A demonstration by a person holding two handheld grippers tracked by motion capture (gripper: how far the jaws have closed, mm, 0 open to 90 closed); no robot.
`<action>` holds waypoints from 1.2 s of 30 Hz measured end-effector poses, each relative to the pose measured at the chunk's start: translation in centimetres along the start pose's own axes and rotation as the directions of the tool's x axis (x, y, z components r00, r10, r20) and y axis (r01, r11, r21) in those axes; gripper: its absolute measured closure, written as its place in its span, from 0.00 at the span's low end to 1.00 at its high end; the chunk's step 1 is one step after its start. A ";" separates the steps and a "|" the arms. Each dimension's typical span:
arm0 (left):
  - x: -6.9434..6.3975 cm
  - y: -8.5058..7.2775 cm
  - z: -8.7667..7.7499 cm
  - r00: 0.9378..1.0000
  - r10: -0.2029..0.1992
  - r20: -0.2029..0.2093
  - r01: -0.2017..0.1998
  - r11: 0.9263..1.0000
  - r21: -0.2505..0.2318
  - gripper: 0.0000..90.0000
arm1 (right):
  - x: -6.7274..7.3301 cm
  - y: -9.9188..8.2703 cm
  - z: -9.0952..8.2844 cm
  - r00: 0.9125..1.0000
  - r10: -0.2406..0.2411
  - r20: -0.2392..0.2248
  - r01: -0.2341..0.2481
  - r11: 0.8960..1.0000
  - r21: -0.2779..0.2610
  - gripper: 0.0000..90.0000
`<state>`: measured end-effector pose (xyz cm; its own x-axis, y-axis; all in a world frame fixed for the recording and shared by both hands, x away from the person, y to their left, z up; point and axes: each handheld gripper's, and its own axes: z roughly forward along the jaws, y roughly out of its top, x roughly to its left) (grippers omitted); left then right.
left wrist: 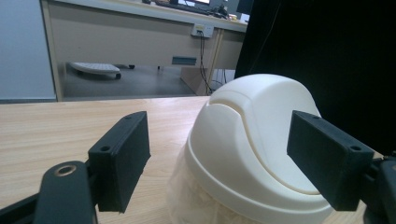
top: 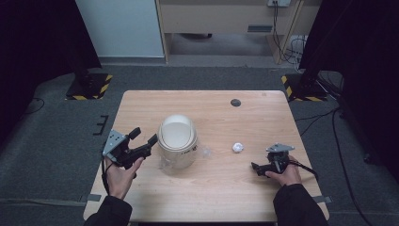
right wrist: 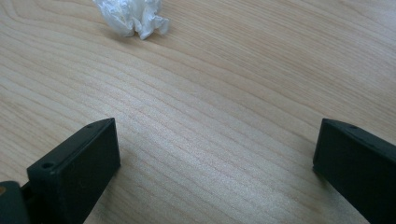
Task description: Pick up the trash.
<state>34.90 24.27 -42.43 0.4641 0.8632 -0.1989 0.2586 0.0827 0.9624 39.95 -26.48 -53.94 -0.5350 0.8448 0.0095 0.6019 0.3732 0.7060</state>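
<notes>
Domed bin (top: pixel 177 140) stands mid-table (top: pixel 226 188); crumpled wad (top: pixel 237 147) lies to its right

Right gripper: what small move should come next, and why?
Probably ease the right gripper forward toward the crumpled white wad. Its jaws stand open and empty over bare table, with the wad lying ahead of them, untouched.

light wood table (top: pixel 221 188) on grey carpet, small dark round cap (top: pixel 235 102) near its far edge, black stand bases with yellow-black hazard stripes (top: pixel 89 85) either side, beige desk (top: pixel 226 16) behind, tangle of cables (top: pixel 289 47) underneath
</notes>
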 end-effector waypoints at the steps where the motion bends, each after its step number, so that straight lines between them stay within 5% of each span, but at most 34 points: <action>1: -0.1 -0.1 0.2 1.000 0.004 0.002 -0.004 1.000 0.005 0.23 | 0.0 0.0 0.0 1.000 0.000 0.000 0.000 1.000 0.000 0.01; 22: -1.9 -0.3 3.2 0.998 0.058 0.028 -0.060 0.993 0.103 0.22 | 0.0 0.0 0.0 1.000 -0.001 0.001 0.001 1.000 0.000 0.01; 36: -1.7 -0.6 4.0 0.998 0.060 0.006 -0.060 0.985 0.164 0.20 | 0.0 0.0 0.0 1.000 -0.001 0.001 0.001 1.000 0.000 0.01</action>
<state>37.41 20.78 -43.42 0.4843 0.8634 -0.1418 0.3655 -0.0524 0.9293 39.95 -26.47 -53.95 -0.5350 0.8448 0.0076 0.6012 0.3744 0.7059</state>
